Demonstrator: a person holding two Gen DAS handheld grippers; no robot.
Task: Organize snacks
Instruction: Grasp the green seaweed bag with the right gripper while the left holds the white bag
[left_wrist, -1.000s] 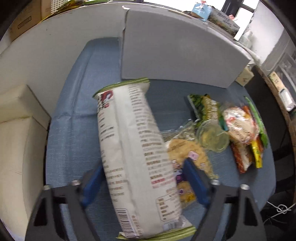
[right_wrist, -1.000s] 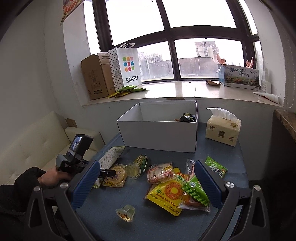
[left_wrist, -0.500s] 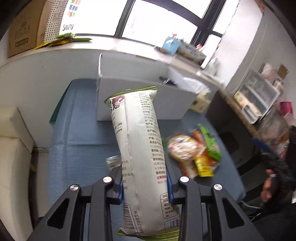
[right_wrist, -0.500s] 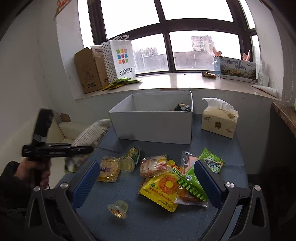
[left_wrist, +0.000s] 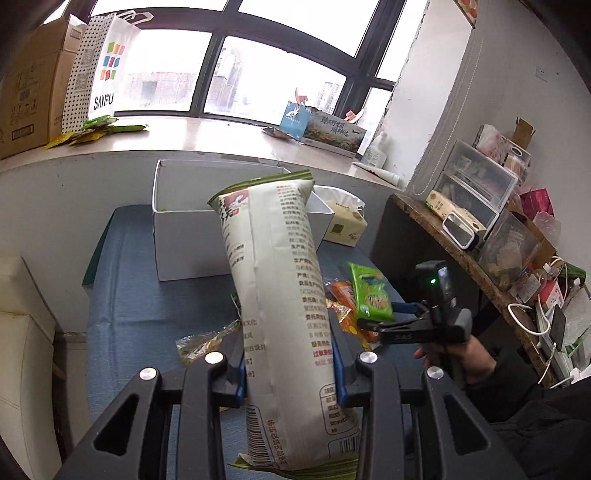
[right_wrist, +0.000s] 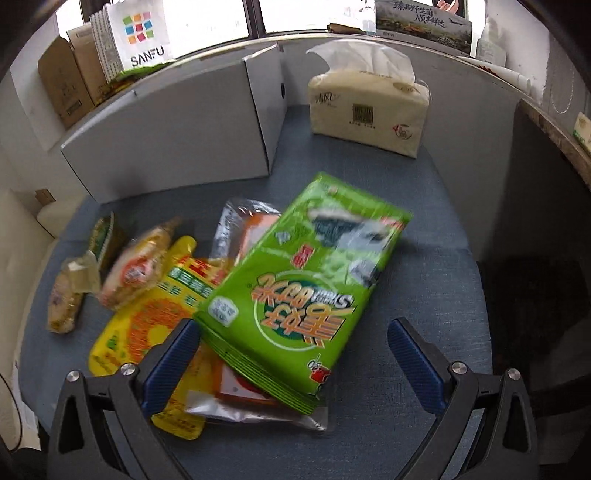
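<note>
My left gripper (left_wrist: 290, 369) is shut on a tall white snack bag (left_wrist: 280, 302) with green ends, held upright above the blue table, in front of the white box (left_wrist: 177, 251). My right gripper (right_wrist: 291, 354) is open, low over the table, its jaws on either side of a green snack packet (right_wrist: 303, 291). The packet lies on a silver-and-orange packet (right_wrist: 240, 229) and a yellow packet (right_wrist: 147, 332). The right gripper (left_wrist: 391, 314) also shows in the left wrist view, beside the green packet (left_wrist: 371, 297).
A tissue pack (right_wrist: 369, 110) stands right of the white box (right_wrist: 177, 133). More snacks (right_wrist: 133, 269) lie at the left of the pile. A dark cabinet (right_wrist: 546, 192) borders the table's right edge. A sofa (left_wrist: 22, 350) lies left.
My left gripper has lifted the white bag higher. My right gripper has dropped down and forward until the green packet lies between its open jaws.
</note>
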